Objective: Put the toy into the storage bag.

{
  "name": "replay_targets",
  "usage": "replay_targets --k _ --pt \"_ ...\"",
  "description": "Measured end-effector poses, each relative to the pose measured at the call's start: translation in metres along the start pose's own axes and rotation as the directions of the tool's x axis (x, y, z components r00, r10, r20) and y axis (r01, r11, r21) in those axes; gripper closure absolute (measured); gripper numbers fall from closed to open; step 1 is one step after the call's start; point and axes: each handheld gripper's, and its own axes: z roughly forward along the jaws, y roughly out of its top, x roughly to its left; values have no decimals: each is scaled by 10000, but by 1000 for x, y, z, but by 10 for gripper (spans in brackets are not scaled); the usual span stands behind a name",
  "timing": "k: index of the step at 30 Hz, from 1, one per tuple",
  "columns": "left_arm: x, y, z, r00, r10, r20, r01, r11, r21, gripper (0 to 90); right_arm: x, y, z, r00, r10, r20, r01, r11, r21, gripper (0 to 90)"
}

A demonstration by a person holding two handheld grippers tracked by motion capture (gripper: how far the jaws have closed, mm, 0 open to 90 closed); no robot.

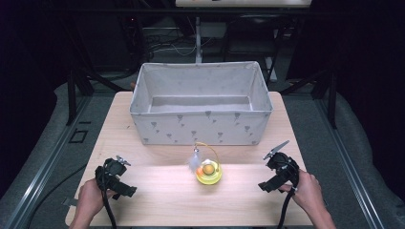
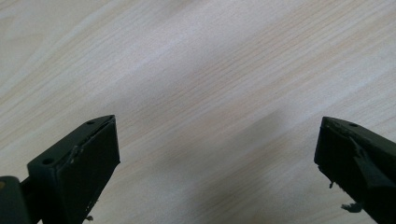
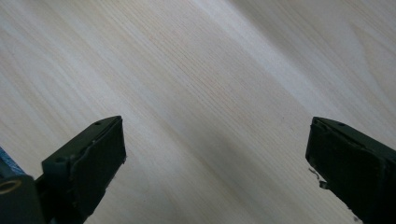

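Resting low on table (image 1: 157,191), left gripper (image 2: 217,154) and right gripper (image 3: 217,154) flank toy (image 1: 208,172); fingers spread, empty.

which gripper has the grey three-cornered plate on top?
The right gripper, at the table's right edge: a grey pointed plate sticks up from its top. The left gripper has just a small metal fitting there. Both sit beside the yellow toy, fingers open.

Yellow feathered toy (image 1: 208,171), upright mid-table
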Motion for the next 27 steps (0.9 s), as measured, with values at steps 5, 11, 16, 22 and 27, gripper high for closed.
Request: replay_targets --k 5,11,16,22,27 --pt "1 -1 1 10000 -76 -33 76 10000 60 1 10 8 -5 9999 -157 -71 157 9999 -23 45" --pt "-1 -1 1 10000 -45 -53 45 10000 67 1 20 21 -16 9976 -675 -119 676 9977 31 46" --pt "-1 -1 2 10000 -61 -51 61 10000 74 1 29 36 -25 9938 -1094 -212 1095 9940 42 46" --pt "-3 -1 3 10000 -39 -28 39 9999 147 3 39 54 -31 9857 -1659 -310 1664 9860 132 56" --pt "-2 -1 3 10000 -26 -13 26 9999 152 3 46 69 -34 9781 -2024 -483 2032 9791 123 55"
